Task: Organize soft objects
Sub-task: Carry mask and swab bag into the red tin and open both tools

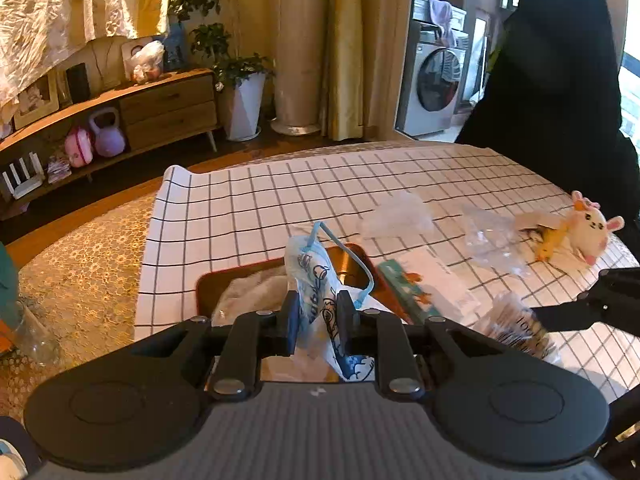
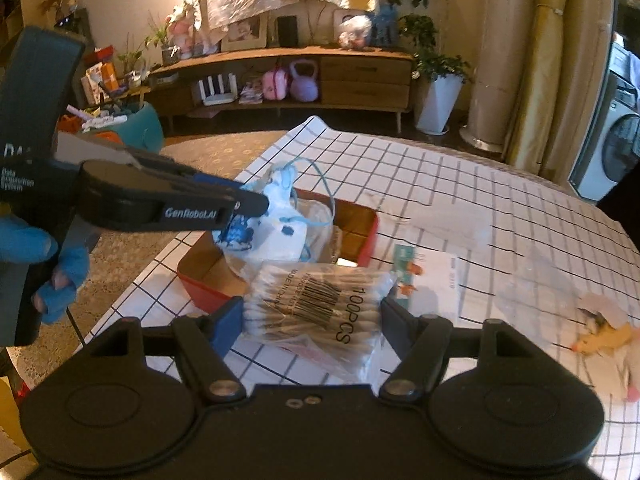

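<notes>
- Cotton-swab pack (image 2: 316, 304) sits squarely between my right gripper's (image 2: 312, 314) fingers, jaws set wide, one pad against each end of the clear packet (the "100PCS" print and barcode face up).
- That pack hangs over the checked tablecloth (image 2: 460, 184), just beside the near corner of the red box (image 2: 370, 236).
- My left gripper (image 1: 318, 318) has its jaws drawn narrow, pinched on a white-and-blue printed bag (image 1: 316, 280) that stands up between the pads, its blue drawstring (image 1: 352, 256) looping away above.
- In the right wrist view that bag hangs over the open red box.
- Past the box lie a flat card packet (image 2: 430, 280) and crumpled clear plastic (image 1: 400, 214).
- A white plush toy (image 1: 592, 228) and a yellow toy (image 1: 554, 240) rest near the cloth's right edge, well apart from both grippers.
</notes>
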Tool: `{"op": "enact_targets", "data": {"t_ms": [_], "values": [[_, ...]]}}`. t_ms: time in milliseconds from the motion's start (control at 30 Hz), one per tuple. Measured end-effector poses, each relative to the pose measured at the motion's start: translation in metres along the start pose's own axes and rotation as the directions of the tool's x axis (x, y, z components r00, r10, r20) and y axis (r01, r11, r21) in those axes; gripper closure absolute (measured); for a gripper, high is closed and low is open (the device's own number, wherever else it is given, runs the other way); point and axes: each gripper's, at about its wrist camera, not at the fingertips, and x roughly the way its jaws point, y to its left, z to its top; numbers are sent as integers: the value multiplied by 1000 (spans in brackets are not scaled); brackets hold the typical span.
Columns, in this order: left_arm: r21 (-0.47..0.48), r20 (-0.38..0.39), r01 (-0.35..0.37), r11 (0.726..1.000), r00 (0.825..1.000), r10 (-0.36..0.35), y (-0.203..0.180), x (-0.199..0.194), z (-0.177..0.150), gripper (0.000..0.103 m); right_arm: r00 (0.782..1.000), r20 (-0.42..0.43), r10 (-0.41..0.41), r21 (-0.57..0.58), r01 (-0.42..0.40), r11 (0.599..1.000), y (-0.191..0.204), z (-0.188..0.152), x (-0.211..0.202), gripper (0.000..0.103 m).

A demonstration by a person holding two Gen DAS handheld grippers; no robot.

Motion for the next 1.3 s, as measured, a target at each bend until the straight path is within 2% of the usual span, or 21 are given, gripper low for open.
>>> {"op": "enact_targets", "data": {"t_ms": [200,300,633,833,1100,1300], "values": [[19,-4,-43,999,999,43,15,22,9,84,999,-35,-20,-4,20,1000,14,15,41,31],[42,-30,-62,997,998,63,20,40,10,84,998,-59,-26,-16,25,1000,19,19,60,31],[13,-129,-70,997,989,71,36,89,-1,84,989,-145,-39,-41,33,999,27,22,116,31],[36,-158,-49,998,986,54,30,103,-8,84,983,-180,-24,-38,17,999,29,20,131,31],[59,-178,-45,997,983,55,24,115,-16,84,978,-204,-50,-26,46,999,27,19,144,31],[44,-192,-44,998,980,51,26,119,-18,84,977,-205,-51,-22,48,999,26,20,149,30]]}}
